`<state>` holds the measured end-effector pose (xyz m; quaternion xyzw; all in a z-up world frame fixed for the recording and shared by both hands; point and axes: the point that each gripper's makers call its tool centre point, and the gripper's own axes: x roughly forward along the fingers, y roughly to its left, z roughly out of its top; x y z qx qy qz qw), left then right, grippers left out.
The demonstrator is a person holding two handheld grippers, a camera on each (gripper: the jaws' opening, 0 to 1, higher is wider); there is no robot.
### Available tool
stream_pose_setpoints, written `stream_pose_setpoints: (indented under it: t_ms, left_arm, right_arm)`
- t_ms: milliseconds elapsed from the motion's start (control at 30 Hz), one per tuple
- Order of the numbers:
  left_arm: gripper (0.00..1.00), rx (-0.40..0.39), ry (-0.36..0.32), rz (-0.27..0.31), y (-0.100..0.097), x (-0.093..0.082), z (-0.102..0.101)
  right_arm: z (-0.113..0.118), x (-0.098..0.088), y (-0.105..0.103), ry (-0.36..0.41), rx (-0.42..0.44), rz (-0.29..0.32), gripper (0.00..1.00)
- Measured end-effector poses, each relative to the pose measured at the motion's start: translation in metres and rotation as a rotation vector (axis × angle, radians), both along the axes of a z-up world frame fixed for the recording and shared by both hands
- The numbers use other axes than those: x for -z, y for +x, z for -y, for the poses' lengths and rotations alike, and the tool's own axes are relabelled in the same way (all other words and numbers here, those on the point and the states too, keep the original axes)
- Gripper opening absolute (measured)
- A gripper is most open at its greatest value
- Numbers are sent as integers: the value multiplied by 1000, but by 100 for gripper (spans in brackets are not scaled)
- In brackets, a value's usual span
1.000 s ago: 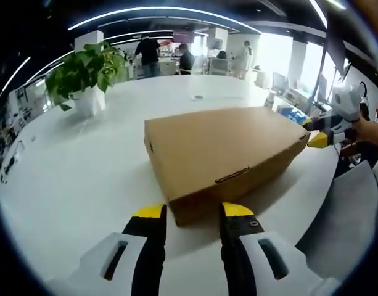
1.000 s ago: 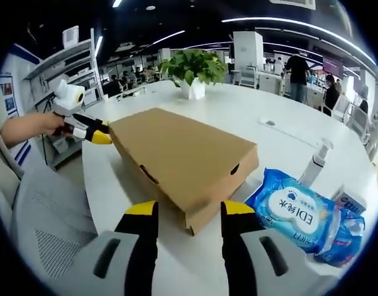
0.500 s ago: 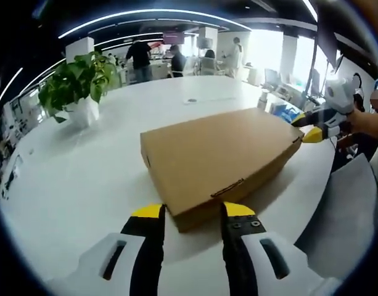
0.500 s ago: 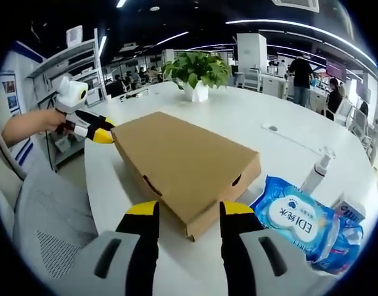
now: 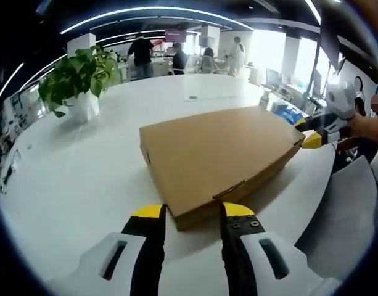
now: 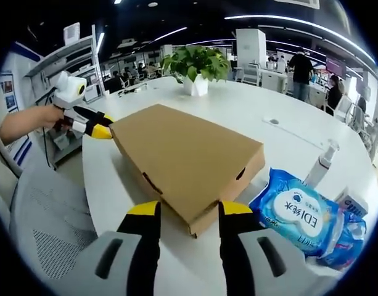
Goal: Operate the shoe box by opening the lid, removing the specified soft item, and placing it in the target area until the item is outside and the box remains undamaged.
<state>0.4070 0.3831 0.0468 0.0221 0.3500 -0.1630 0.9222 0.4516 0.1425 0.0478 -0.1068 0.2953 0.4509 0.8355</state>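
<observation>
The flat brown cardboard shoe box [image 5: 216, 157] lies closed on the round white table [image 5: 84, 166], so whatever soft item it holds is hidden. In the left gripper view the left gripper [image 5: 192, 211], black with yellow tips, stands with its jaws set apart at the box's near corner, holding nothing; whether the tips touch the cardboard is hard to make out. The right gripper [image 5: 313, 140] comes in at the far right corner of the box, a person's hand [image 5: 364, 126] behind it, and its jaw gap cannot be read from there.

In the right gripper view that gripper [image 6: 182, 208] also has its jaws parted and empty, straddling the box's near corner [image 6: 195, 229].

Against the pictures of a second ago, the box fills slightly more of both views and both grippers sit a little closer to their corners; the lid is shut as before.

The right gripper view alone brings a blue-and-white soft pack of wipes [image 6: 299, 216], partly cut off at the right, and a clear spray bottle [image 6: 319, 168] just behind it. The green potted plant in a white pot [image 5: 78, 77] stands far across the table. People in the background are too small to describe.
</observation>
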Motion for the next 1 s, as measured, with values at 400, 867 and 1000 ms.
stream_pose_setpoints:
  t_ms: [400,867,1000]
  left_arm:
    - [33,19,7,-11,0,4,0]
    - [33,22,5,-11,20,4,-3]
    - [33,22,0,-8,31,4,-5]
  right_arm:
    - [1,7,-1,-19,6,10,32]
    - [-2,7,18,-33,2,6,32]
    - [-3,8,29,-35,5,9,32]
